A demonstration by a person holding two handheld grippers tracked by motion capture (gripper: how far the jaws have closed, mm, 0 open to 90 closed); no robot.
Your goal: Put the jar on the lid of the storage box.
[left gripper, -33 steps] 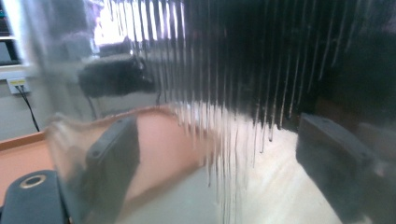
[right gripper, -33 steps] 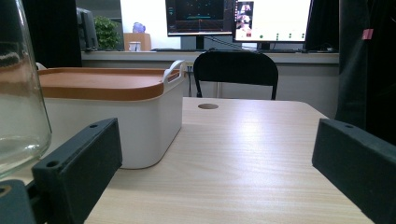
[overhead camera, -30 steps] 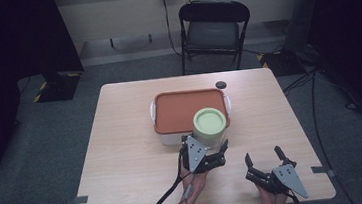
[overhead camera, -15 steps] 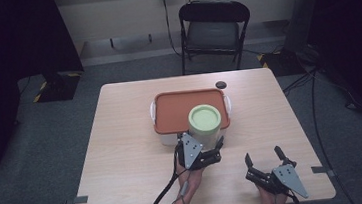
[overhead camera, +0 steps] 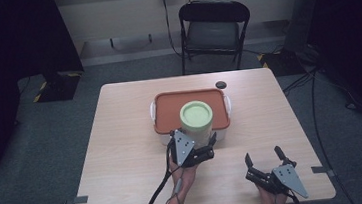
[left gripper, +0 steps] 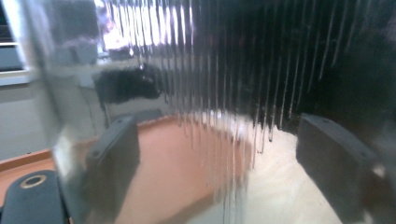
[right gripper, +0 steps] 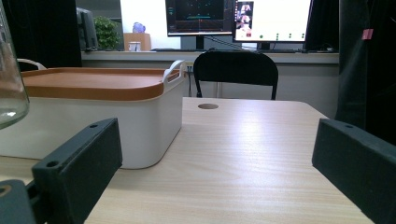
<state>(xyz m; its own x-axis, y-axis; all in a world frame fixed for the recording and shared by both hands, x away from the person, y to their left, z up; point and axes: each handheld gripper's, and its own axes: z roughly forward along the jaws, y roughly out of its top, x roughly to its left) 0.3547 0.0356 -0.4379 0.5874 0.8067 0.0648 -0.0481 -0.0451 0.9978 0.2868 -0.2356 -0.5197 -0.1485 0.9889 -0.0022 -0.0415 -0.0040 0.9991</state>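
Observation:
A ribbed clear glass jar [overhead camera: 197,125] with a pale green lid hangs over the front edge of a white box with an orange lid [overhead camera: 170,110]. My left gripper [overhead camera: 195,140] is shut on the jar's lower wall. In the left gripper view the ribbed jar [left gripper: 210,93] sits between both jaws, and the orange lid [left gripper: 177,163] shows through the glass. My right gripper [overhead camera: 263,155] rests open and holds nothing near the table's front right. The right gripper view shows that gripper [right gripper: 215,135] open, the box [right gripper: 93,84] ahead at left, and the jar [right gripper: 9,70] at the left edge.
A small dark round disc [overhead camera: 221,84] lies on the wooden table [overhead camera: 123,152] behind the box. A black folding chair [overhead camera: 214,23] stands beyond the far edge. Bare tabletop lies to the left and right of the box.
The left gripper has carried the jar a little to the left and farther over the orange lid. The right gripper has stayed put.

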